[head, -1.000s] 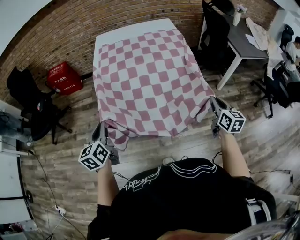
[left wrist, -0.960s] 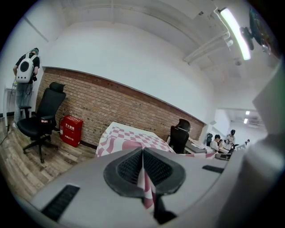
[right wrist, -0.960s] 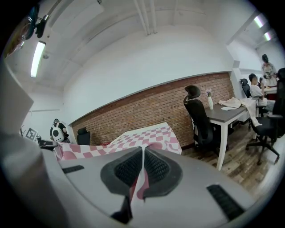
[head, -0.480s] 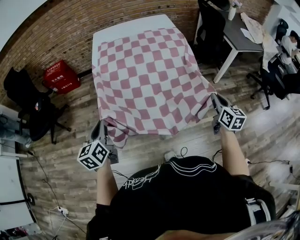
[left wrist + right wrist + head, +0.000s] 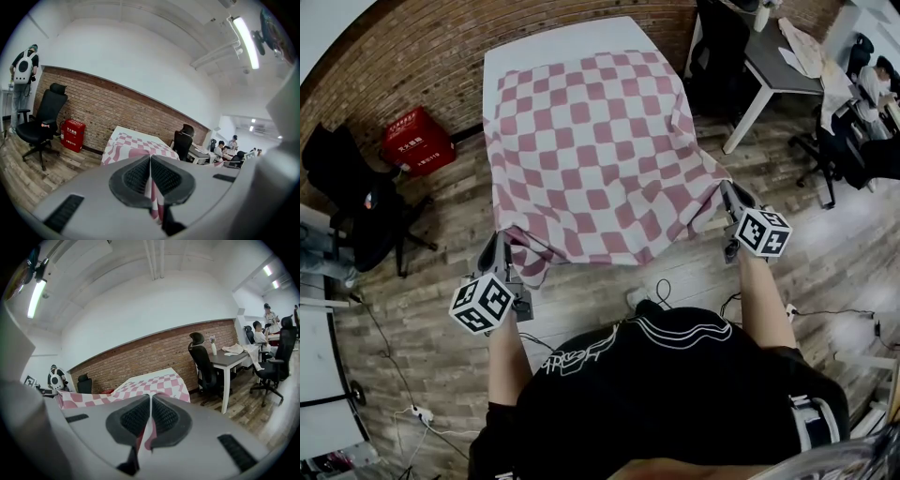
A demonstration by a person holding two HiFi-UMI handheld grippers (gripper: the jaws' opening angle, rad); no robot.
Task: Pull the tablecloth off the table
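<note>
Cloth (image 5: 600, 150) has slid a bit further toward the person since a second ago, so the bare white strip of counter (image 5: 553, 47) at the far end looks a little wider. Both arms have drawn back with it.

Left tongs (image 5: 500, 242) are clamped shut on the near left corner of the cloth. In the left gripper view you can see the pink-and-white fabric pinched right between the pads (image 5: 136, 176), trailing down out of the tongs (image 5: 150, 161). Same deal on the other side: right tongs (image 5: 727, 187) are closed tight on the near right corner, and the right gripper view shows a fold of cloth (image 5: 149, 434) squeezed in the tongs (image 5: 150, 401).

Most of the cloth is still lying on the counter, covering all but that far strip. Its near edge hangs off the front, stretched between the two corners and sagging in the middle.

Off to the left on the wood floor (image 5: 609, 291) there's a red box (image 5: 417, 142) by the brick wall and a black chair (image 5: 356, 216).
</note>
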